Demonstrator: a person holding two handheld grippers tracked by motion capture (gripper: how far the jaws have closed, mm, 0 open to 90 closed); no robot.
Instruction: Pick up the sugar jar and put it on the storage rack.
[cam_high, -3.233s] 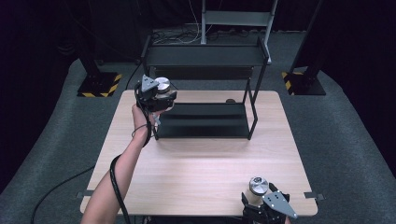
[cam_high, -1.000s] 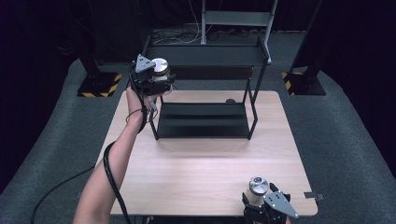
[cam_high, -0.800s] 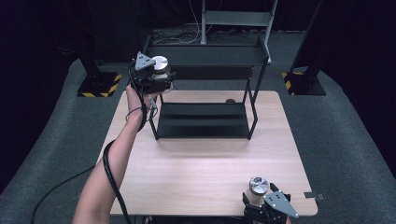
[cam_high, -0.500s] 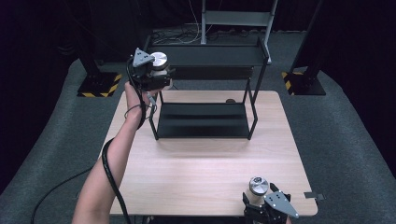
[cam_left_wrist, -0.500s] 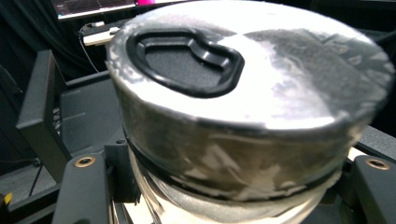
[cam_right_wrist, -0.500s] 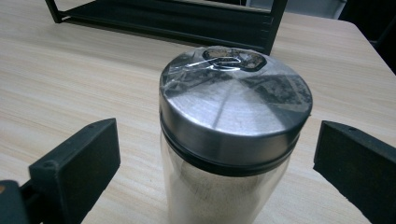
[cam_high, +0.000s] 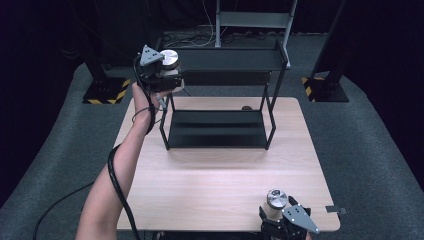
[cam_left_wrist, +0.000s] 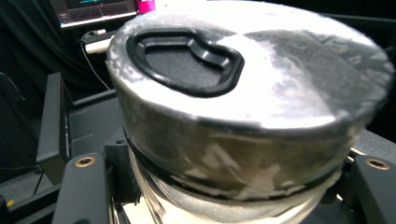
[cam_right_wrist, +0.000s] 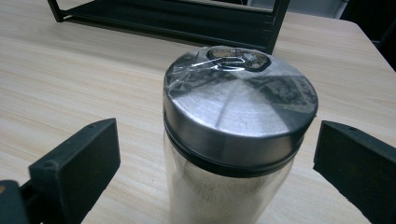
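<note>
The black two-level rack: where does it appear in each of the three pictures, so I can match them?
High view: the black rack stands at the table's far middle.
Left gripper view: a rack shelf lies at left, behind the held jar.
Right gripper view: the rack's base runs along the top edge.
Shared landmark: the rack itself; the high view and the right gripper view share the wooden table too.

lids (cam_right_wrist: 240, 100): silver | rack (cam_high: 220, 127): black | table (cam_high: 220, 185): light wood grain | floor bases (cam_high: 105, 92): yellow-black stripes
</note>
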